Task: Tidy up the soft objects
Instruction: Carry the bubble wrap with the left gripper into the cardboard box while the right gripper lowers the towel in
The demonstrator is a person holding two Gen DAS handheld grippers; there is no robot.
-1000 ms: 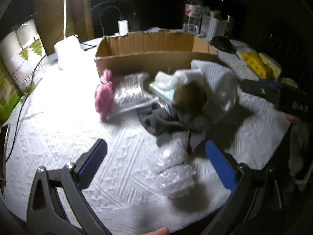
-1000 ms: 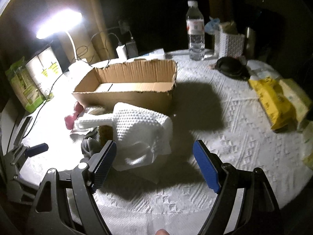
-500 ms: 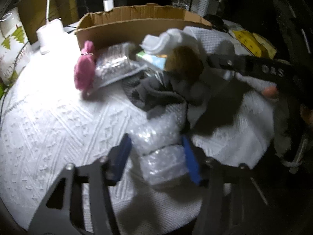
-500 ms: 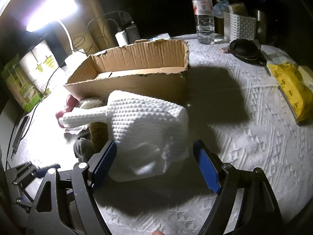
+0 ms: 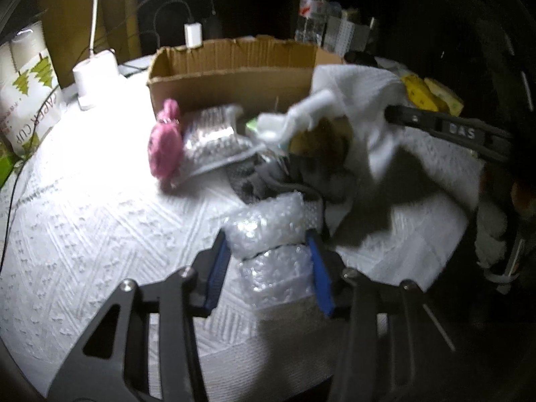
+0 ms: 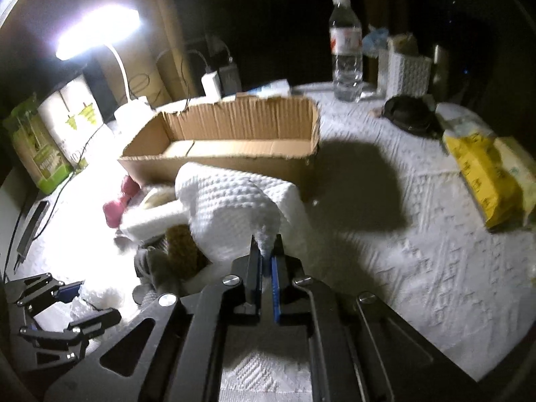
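Near the table's front edge, the left gripper (image 5: 269,261) holds the bubble wrap (image 5: 271,234) between narrow jaws, and the right gripper (image 6: 267,264) pinches the white towel (image 6: 231,207). Lift both slowly toward the cardboard box (image 6: 234,144) behind, so neighbours are not dragged.

Soft pile (image 6: 187,234) crowds box (image 6: 234,140) front — right cloth (image 6: 418,234) open.

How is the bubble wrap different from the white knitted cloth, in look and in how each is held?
The bubble wrap is clear and shiny; the white knitted cloth is opaque and matte. The left tool squeezes the wrap's sides; the right tool pinches only the cloth's edge. Both are soft.
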